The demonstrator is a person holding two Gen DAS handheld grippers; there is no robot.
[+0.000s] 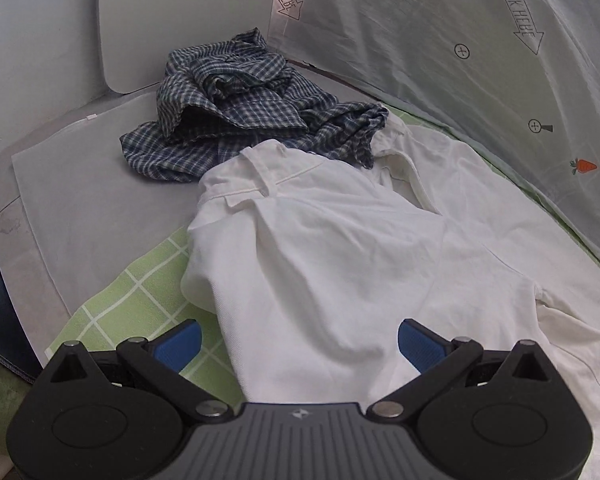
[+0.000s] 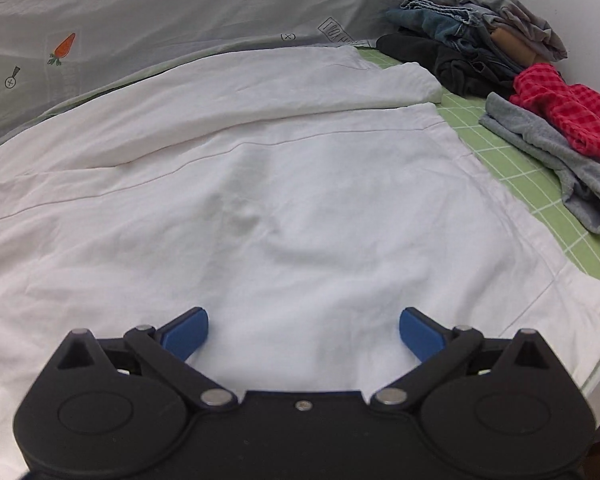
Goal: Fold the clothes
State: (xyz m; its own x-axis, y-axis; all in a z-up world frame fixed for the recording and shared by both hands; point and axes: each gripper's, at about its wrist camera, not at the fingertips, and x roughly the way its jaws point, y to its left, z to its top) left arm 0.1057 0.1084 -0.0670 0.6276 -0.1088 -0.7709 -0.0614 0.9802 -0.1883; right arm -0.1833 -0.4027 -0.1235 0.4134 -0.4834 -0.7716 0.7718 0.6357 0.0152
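Left wrist view: left claw (image 1: 299, 342) wide open, blue pads (image 1: 180, 344) well apart, gripping nothing. White trousers (image 1: 340, 240) lie directly ahead of and under the claw, spread on the bed sheet (image 1: 140, 300), which is green with a white grid. Waistband end is at the far side, belt loops visible; the cloth runs back toward the camera and passes between the two pads without either pad pressing it. Left pad sits over green sheet, right pad over white cloth. A crumpled blue-and-white checked shirt (image 1: 240, 108) lies beyond the waistband, touching or overlapping its far edge. A grey pillow (image 1: 80, 200) lies to the left, and a pale curtain (image 1: 480, 80) printed with carrots and arrows hangs at right.

Right wrist view: right claw (image 2: 303, 332) fully open, nothing held. White trousers (image 2: 260, 180) fill most of the frame, laid flat, a long fold running across the far part. Cloth lies under and between the pads; no pinch visible. Leg hems point to the right, ending on the green sheet (image 2: 520, 160). Beyond the hems, apart from the trousers: a grey garment (image 2: 560, 160) with a red checked garment (image 2: 572, 112) on top, and a pile of dark clothes (image 2: 480, 32) in the far corner. The curtain (image 2: 140, 20) runs along the far side.
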